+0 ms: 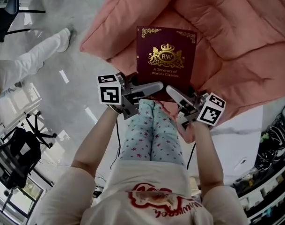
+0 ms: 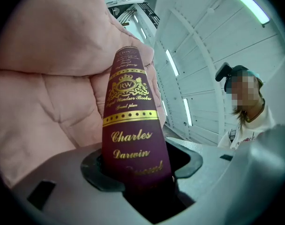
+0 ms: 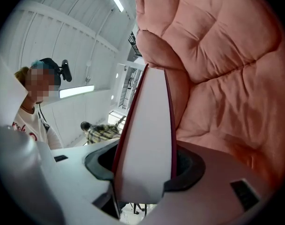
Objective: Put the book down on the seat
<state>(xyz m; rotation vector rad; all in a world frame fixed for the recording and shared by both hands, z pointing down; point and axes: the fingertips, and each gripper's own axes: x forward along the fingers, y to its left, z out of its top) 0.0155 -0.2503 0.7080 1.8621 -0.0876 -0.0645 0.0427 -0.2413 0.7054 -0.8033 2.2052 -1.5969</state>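
- Book [image 1: 166, 55]: maroon, gold-printed cover facing up, held level over the front edge of the pink quilted seat [image 1: 236, 36].
- Left gripper [image 1: 151, 88]: jaws closed on the book's near left corner, with the spine [image 2: 133, 125] between them.
- Right gripper [image 1: 176, 95]: jaws clamped on the near right corner, with the white page edge [image 3: 147, 139] between them.

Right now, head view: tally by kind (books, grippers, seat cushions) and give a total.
Book: 1
Grippers: 2, the left gripper and the right gripper, both clamped on the book
Pink quilted seat: 1
Total: 4
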